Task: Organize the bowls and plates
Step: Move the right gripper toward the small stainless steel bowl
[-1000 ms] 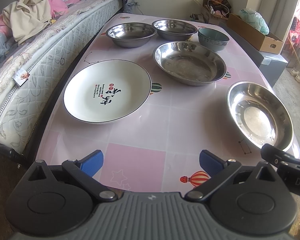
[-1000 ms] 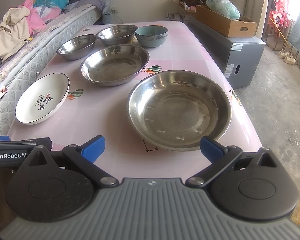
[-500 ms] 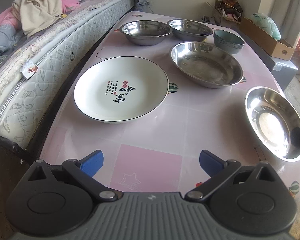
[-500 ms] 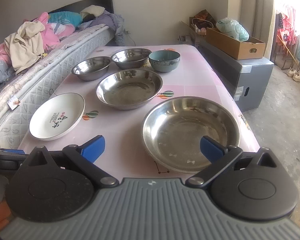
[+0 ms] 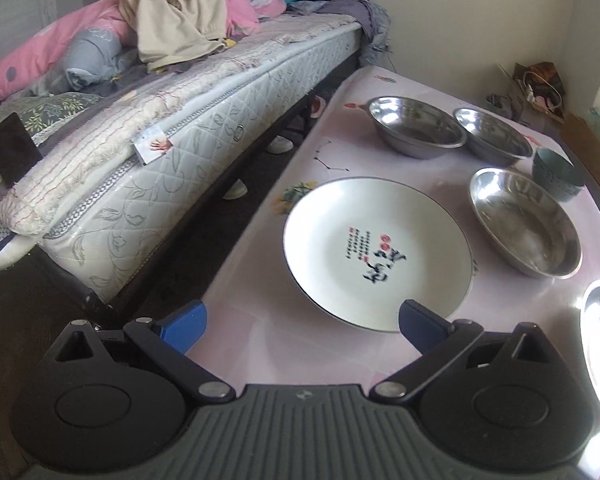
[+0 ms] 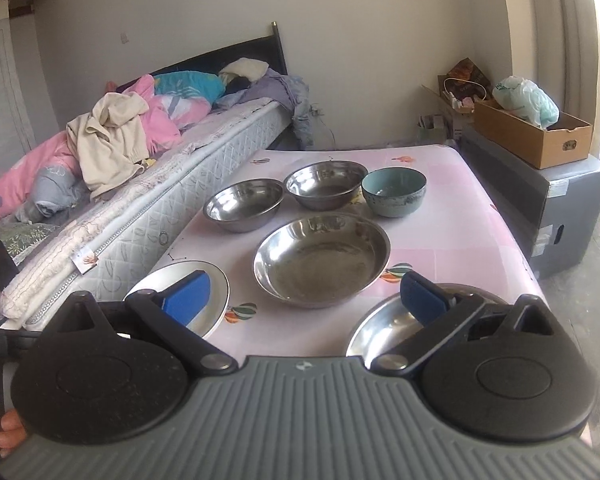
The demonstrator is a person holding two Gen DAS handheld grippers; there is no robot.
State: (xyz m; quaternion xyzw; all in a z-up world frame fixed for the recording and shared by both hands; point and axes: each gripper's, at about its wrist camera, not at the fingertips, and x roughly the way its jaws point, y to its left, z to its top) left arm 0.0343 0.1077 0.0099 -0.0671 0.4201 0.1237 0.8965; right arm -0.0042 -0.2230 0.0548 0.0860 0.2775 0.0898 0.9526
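Plate position relative to my left hand-held gripper (image 5: pixel 300 320): white plate (image 5: pixel 378 252) lies on the desk (image 5: pixel 252 288) just ahead and slightly right, rim beside the right finger. Both jaws spread, empty; my right hand-held gripper (image 6: pixel 306 294), also spread, sits farther off.

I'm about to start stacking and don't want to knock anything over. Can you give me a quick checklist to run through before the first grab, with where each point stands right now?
1. Left claw open and holding nothing: ok.
2. Right claw open and holding nothing: ok.
3. White plate lies flat, nothing on it, right ahead of the left claw: ok.
4. Large steel dish sits apart from the two small steel bowls and the teal bowl: ok.
5. Near steel dish in line with the right claw: cannot tell, its fingers hide most of it.
6. Dishes all empty: ok where the insides show.
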